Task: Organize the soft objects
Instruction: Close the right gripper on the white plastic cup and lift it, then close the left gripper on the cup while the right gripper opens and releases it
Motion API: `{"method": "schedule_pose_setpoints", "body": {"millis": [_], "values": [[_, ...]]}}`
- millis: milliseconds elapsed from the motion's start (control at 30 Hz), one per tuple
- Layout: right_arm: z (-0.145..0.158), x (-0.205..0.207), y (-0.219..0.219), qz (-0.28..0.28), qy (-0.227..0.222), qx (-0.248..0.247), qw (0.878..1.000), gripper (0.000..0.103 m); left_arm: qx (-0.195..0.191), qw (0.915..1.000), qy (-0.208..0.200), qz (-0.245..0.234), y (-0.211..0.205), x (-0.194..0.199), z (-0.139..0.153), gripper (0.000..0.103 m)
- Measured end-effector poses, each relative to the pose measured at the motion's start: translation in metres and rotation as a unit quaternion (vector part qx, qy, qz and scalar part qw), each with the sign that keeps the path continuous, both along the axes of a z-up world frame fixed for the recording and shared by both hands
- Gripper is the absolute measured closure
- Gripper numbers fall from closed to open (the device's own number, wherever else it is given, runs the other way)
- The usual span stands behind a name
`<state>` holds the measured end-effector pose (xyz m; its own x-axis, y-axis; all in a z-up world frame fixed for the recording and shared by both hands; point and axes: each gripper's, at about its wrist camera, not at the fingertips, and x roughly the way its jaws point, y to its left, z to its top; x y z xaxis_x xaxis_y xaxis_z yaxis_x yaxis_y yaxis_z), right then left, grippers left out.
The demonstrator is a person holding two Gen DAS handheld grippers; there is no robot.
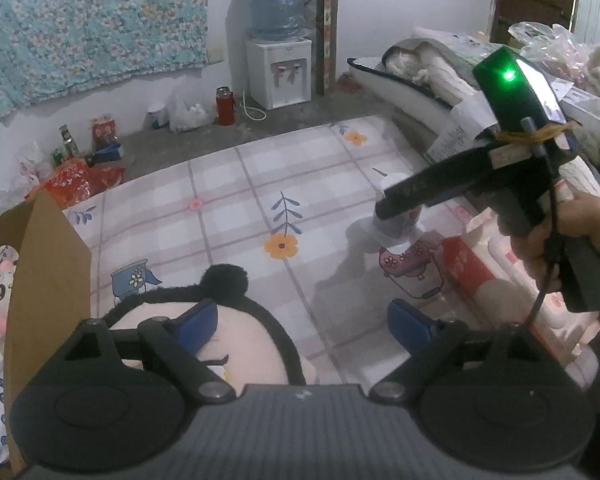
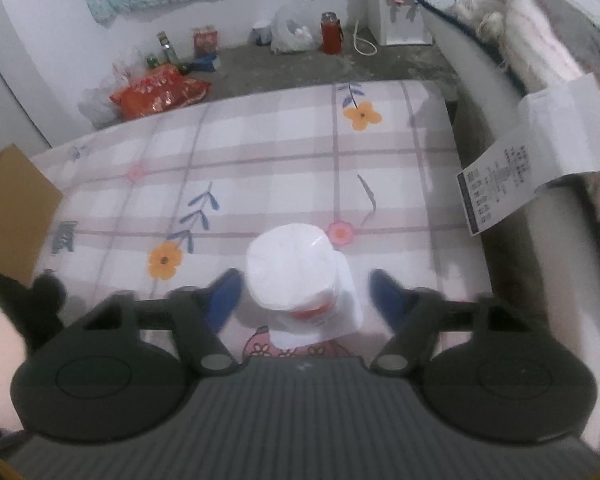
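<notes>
Left gripper [image 1: 304, 320]: jaws wide, nothing gripped. Blue left pad lies over the plush [image 1: 236, 344], a pink face with black hair and a bun; contact cannot be told. Plush sits at the near edge of the bed sheet [image 1: 236, 184]. Cardboard box [image 1: 40, 264] just left of it, another soft toy [image 1: 0, 288] inside.

Right gripper [image 2: 306, 296]: jaws partly open, one pad on each side of a white wrapped roll [image 2: 296, 276], gaps visible both sides, not pressing. Roll stands upright on the sheet.

Mid-sheet is bare, open room. Right edge is bounded by piled bedding [image 2: 540, 52]. Beyond the far edge: floor, red bag [image 2: 160, 92], water dispenser [image 1: 280, 72] at the wall.
</notes>
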<state>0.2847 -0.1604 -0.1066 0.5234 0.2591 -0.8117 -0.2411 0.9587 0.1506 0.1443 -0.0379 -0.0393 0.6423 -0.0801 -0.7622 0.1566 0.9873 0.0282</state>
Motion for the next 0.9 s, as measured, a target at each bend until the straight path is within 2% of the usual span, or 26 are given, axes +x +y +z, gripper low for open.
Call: {"method": "schedule_pose_setpoints", "body": {"millis": [167, 233, 300, 433, 500, 600, 733, 900], "values": [[0.0, -0.007, 0.001, -0.009, 0.003, 0.014, 1.0, 0.056, 0.01, 0.9998, -0.014, -0.001, 0.0, -0.004, 0.004, 0.01], [0.005, -0.011, -0.008, -0.017, 0.023, 0.058, 0.998, 0.056, 0.004, 0.9998, -0.018, -0.005, 0.003, -0.008, 0.007, 0.01], [0.011, -0.02, -0.021, -0.018, 0.052, 0.135, 0.989, 0.057, -0.003, 0.9997, -0.02, -0.012, 0.006, -0.014, 0.009, 0.01], [0.026, -0.047, -0.039, 0.002, 0.102, 0.283, 0.954, 0.056, -0.024, 0.9984, -0.03, -0.043, 0.01, -0.034, 0.02, 0.009], [0.033, -0.066, -0.043, 0.023, 0.129, 0.353, 0.926, 0.056, -0.036, 0.9968, -0.036, -0.062, 0.011, -0.045, 0.024, 0.008], [0.042, -0.096, -0.041, 0.055, 0.156, 0.425, 0.89, 0.056, -0.048, 0.9934, -0.047, -0.093, 0.009, -0.065, 0.03, 0.006], [0.046, -0.13, -0.033, 0.085, 0.184, 0.486, 0.85, 0.056, -0.065, 0.9867, -0.067, -0.133, 0.011, -0.095, 0.037, 0.005], [0.041, -0.158, -0.019, 0.11, 0.205, 0.518, 0.823, 0.056, -0.071, 0.9799, -0.093, -0.162, 0.012, -0.123, 0.043, 0.005]]}}
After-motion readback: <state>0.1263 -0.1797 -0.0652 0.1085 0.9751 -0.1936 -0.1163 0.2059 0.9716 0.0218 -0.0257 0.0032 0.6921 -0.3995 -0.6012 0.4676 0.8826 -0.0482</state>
